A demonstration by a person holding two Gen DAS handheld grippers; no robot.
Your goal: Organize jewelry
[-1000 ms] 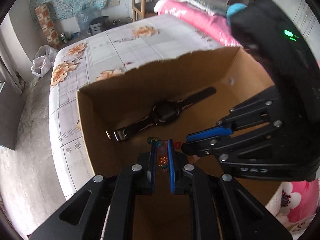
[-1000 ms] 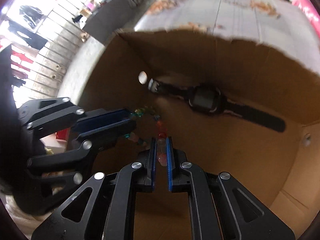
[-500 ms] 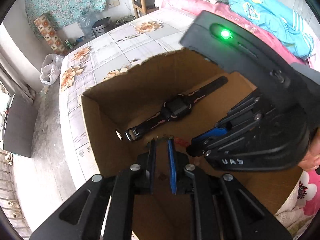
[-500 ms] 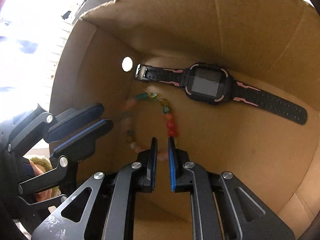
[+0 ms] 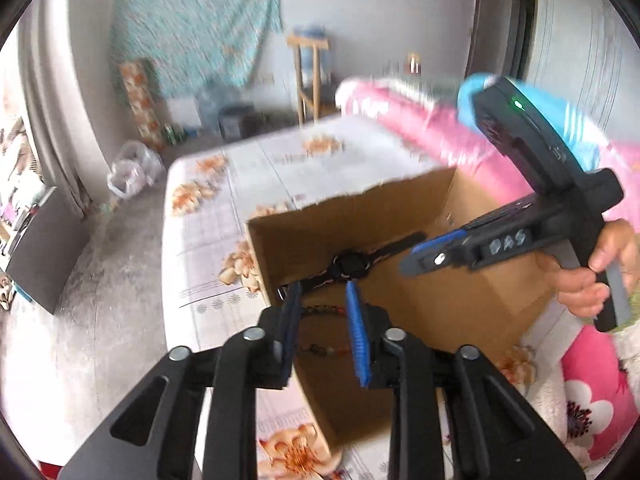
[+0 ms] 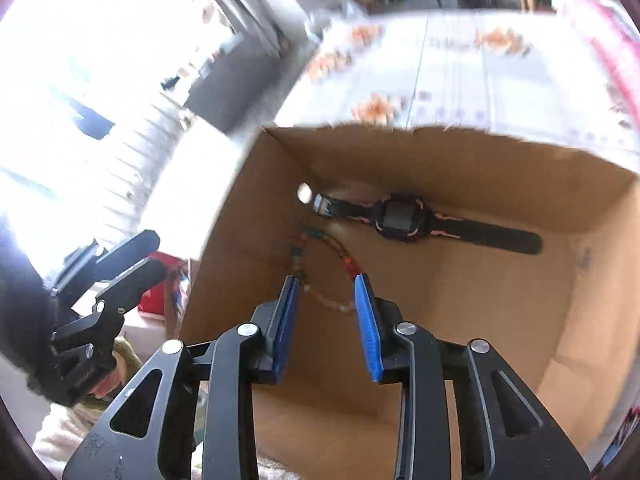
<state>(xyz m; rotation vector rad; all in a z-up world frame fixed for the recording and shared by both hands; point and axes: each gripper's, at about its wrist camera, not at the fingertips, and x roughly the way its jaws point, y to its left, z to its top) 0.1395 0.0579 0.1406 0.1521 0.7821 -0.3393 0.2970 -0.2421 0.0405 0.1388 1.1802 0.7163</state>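
Note:
An open cardboard box (image 6: 460, 148) holds a black and pink watch (image 6: 400, 218) along its far wall and a coloured bead bracelet (image 6: 332, 256) on the floor near the left corner. My right gripper (image 6: 326, 280) is open and empty, raised above the bracelet. My left gripper (image 5: 322, 288) is open and empty, above the box's near left side; the watch (image 5: 352, 266) and bracelet (image 5: 322, 312) show between its fingers. The right gripper (image 5: 436, 252) shows in the left wrist view over the box. The left gripper (image 6: 132, 256) shows at the left in the right wrist view.
The box (image 5: 360, 208) stands on a bed with a floral white sheet (image 5: 224, 208). Pink bedding (image 5: 424, 128) lies on the right. A grey floor and a plastic bag (image 5: 132, 172) are on the left.
Both grippers opened and let go of the bead bracelet, which now lies on the box floor. Both grippers have pulled up and back out of the box.

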